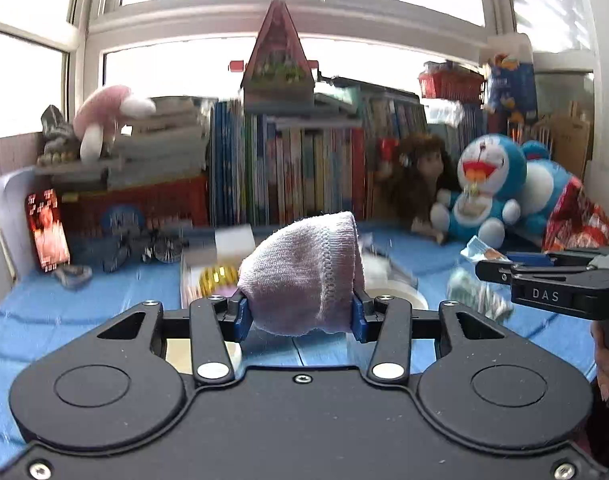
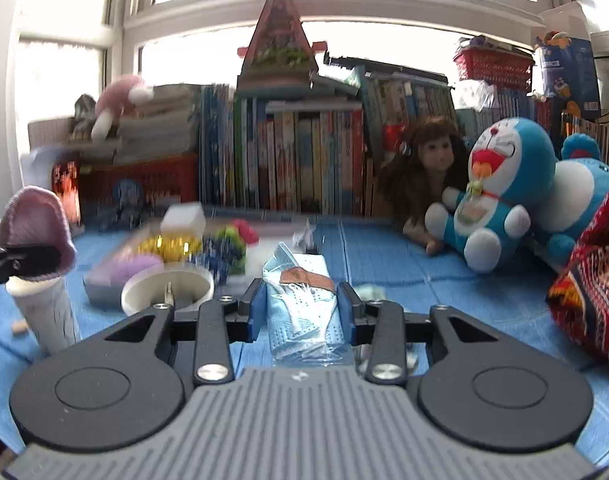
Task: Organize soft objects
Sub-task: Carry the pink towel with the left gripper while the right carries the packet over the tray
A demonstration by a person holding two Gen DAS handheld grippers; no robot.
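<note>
So my left claw [image 1: 300,312] is clamping a bunched-up pink knit sock [image 1: 304,268], and my right claw [image 2: 302,312] is squeezing a plastic-wrapped pack of blue face masks [image 2: 304,304]. Both are being held up off the blue counter [image 2: 444,304]. Past them there's a white bowl [image 2: 144,288], then the blue cat plush [image 2: 500,196] and doll [image 2: 428,164] by the books [image 2: 296,160]. My take: I'm keeping grips firm and level, since the slick wrapper looks like it could slip.

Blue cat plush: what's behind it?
Behind the blue cat plush a second blue-and-white plush pokes out, with book spines further back. The front plush covers most of the second, so its face is hidden.
</note>
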